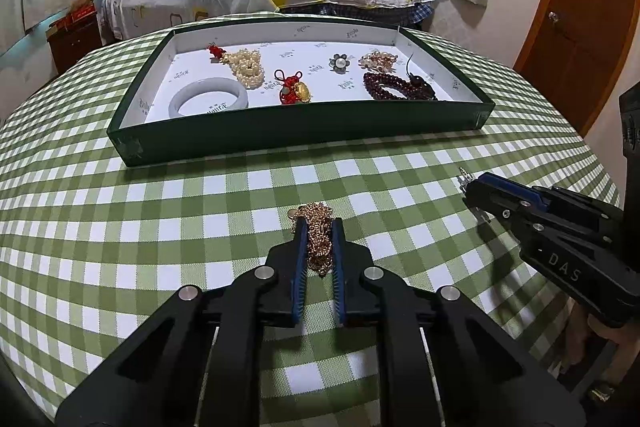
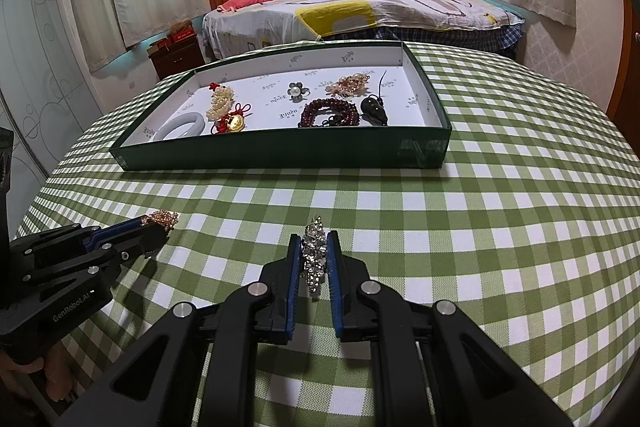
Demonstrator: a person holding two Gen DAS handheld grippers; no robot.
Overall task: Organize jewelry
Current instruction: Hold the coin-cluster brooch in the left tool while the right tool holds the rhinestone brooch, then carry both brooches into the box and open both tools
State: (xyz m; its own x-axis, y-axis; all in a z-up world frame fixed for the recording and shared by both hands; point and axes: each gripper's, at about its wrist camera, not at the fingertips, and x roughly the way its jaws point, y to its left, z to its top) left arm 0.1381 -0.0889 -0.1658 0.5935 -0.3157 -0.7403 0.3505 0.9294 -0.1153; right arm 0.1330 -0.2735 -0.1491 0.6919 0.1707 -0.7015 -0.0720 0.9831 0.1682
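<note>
Left hand-held gripper [image 1: 319,227] clamps a bunched gold chain [image 1: 318,243] – links heaped; right hand-held gripper [image 2: 314,241] clamps a sparkling rhinestone piece [image 2: 313,259]. Green tray [image 1: 280,131] at twelve o'clock.

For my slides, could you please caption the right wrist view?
Right gripper shut on a sparkly silver rhinestone piece before the green jewelry tray.

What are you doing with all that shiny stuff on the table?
A person is tidying jewelry with two tools. The left hand-held gripper is shut on a gold chain, and the right hand-held gripper is shut on a sparkly silver piece, both low over the checked tablecloth. The green tray behind already holds a white bangle, bead strings and charms.
</note>
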